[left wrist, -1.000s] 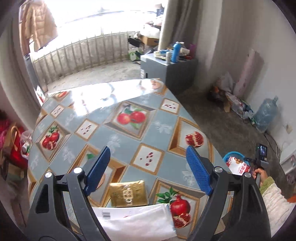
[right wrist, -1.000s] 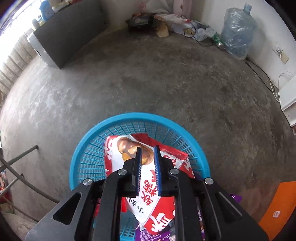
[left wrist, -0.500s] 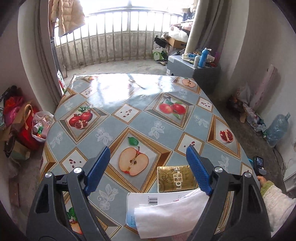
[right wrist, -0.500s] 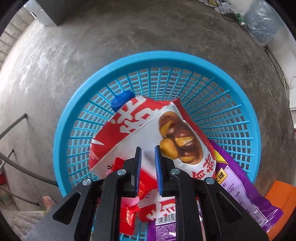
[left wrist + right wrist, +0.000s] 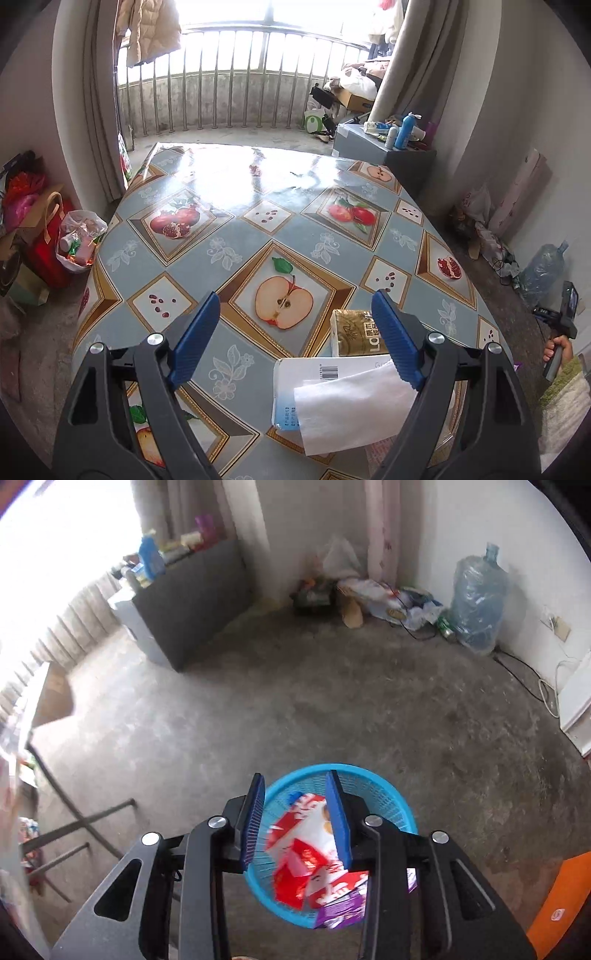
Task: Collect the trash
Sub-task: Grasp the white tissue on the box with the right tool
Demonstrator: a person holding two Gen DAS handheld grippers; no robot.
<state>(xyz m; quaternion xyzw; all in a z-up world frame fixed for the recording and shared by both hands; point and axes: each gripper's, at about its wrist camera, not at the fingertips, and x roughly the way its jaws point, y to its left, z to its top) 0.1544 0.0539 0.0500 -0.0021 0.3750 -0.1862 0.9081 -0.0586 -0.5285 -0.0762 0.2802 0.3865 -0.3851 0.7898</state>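
My left gripper (image 5: 295, 314) is open above the fruit-patterned table (image 5: 229, 236), with nothing between its blue pads. Just under its right pad lie a gold tissue pack (image 5: 352, 334), a white printed packet (image 5: 295, 387) with a barcode, and a white tissue (image 5: 354, 410) on top of it. In the right wrist view my right gripper (image 5: 295, 801) hangs well above a blue basket (image 5: 384, 794) on the floor, its jaws opening and empty. A red and white snack bag (image 5: 306, 842) and a purple wrapper (image 5: 340, 912) lie in the basket.
A person's hand holds the right gripper's handle (image 5: 561, 332) past the table's right edge. A dark cabinet (image 5: 192, 598) with bottles, a water jug (image 5: 476, 602) and floor clutter line the far wall. Table legs (image 5: 74, 812) stand left of the basket. Bags (image 5: 48, 236) sit left of the table.
My right gripper let go of the snack bag in the basket, opened and rose high above it. My left gripper moved left over the table, so the tissue pack now sits under its right pad.
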